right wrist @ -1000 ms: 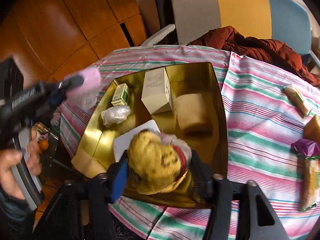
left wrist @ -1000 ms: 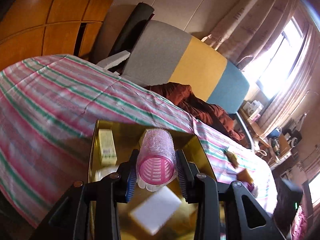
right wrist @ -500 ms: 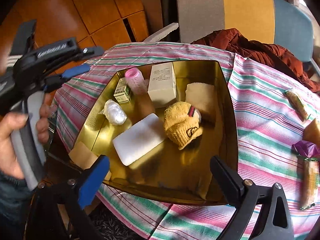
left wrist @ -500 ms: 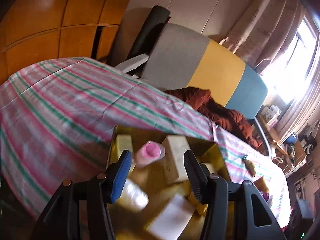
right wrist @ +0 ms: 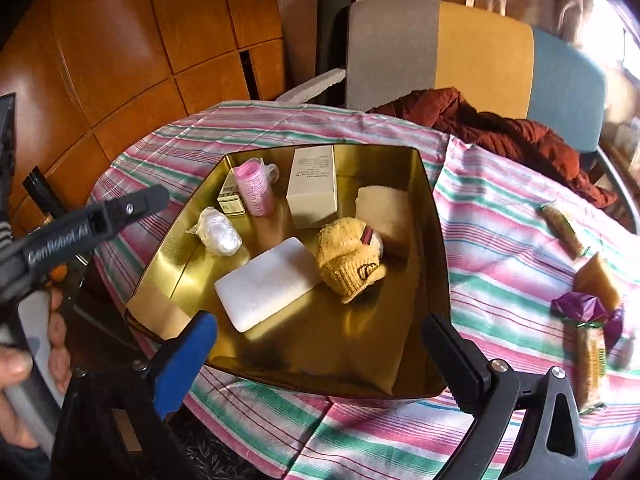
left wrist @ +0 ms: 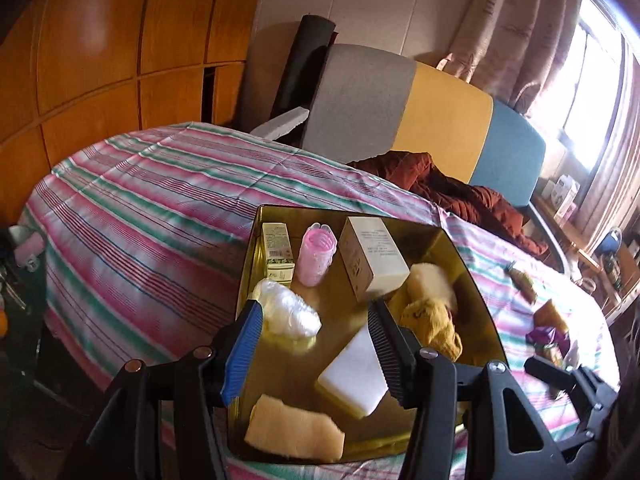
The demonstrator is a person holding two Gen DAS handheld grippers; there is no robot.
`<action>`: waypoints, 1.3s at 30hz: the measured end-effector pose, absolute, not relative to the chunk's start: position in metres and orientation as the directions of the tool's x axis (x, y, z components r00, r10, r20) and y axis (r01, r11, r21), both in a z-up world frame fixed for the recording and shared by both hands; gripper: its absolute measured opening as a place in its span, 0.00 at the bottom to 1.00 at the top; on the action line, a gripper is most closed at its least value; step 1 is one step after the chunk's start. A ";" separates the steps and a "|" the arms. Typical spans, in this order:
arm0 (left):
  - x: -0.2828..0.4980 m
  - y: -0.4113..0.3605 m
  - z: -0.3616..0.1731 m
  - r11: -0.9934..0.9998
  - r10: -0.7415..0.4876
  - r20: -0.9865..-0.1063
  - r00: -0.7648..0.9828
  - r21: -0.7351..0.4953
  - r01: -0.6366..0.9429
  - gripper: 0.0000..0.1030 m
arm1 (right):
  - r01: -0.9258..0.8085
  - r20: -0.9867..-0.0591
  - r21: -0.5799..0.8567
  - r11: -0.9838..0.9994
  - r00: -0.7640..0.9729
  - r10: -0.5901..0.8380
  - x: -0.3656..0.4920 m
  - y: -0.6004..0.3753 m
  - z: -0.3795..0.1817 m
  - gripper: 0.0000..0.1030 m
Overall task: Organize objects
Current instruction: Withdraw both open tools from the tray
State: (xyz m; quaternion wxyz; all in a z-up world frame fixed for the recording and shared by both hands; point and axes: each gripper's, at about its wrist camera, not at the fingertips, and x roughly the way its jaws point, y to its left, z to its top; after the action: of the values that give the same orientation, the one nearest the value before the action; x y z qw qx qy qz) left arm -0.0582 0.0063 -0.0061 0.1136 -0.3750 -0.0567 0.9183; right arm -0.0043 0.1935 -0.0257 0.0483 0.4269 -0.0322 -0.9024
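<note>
A gold metal tray (right wrist: 430, 216) (left wrist: 476, 292) sits on the striped tablecloth. In it lie a pink hair roller (right wrist: 256, 188) (left wrist: 317, 257), a yellow knit hat (right wrist: 350, 258) (left wrist: 434, 320), a white sponge block (right wrist: 268, 282) (left wrist: 356, 372), a cream box (right wrist: 314, 186) (left wrist: 372, 258), a small green carton (left wrist: 277, 251), a clear plastic wad (right wrist: 218, 232) (left wrist: 286, 312) and a beige cloth (right wrist: 386, 214). My left gripper (left wrist: 314, 354) is open and empty above the tray's near-left corner. My right gripper (right wrist: 316, 364) is wide open and empty above the tray's front edge.
Snack packets (right wrist: 562, 224), a purple wrapper (right wrist: 584, 308) and a yellow wedge (right wrist: 598, 280) lie on the cloth to the right of the tray. A grey, yellow and blue chair (right wrist: 480, 52) with a red-brown jacket (right wrist: 500, 128) stands behind. Wooden panels (right wrist: 120, 52) are at left.
My left gripper opened and dropped the pink roller into the tray, then drew back. My right gripper opened, left the yellow hat in the tray and drew back.
</note>
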 end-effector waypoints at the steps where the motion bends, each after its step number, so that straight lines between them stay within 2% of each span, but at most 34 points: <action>1: -0.055 0.008 -0.006 -0.971 0.241 -0.673 -0.699 -0.173 -0.168 0.54 | 0.058 -0.766 0.094 -0.994 -0.633 -0.109 -0.003 0.193 -0.025 1.00; 10: -0.037 0.016 -0.005 -0.974 0.224 -0.670 -0.708 -0.122 -0.192 0.54 | 0.015 -0.750 0.052 -0.999 -0.660 -0.049 0.007 0.196 -0.021 1.00; 39: -0.017 0.057 -0.002 -0.959 0.216 -0.673 -0.708 -0.007 -0.285 0.54 | -0.112 -0.742 0.060 -0.992 -0.670 0.031 0.017 0.240 -0.023 1.00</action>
State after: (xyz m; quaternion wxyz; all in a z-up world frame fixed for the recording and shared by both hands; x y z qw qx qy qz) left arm -0.0170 0.0565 -0.0023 0.1356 -0.3573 0.0485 0.9228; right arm 0.0170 0.2397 -0.0231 -0.0391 0.4043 -0.0503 -0.9124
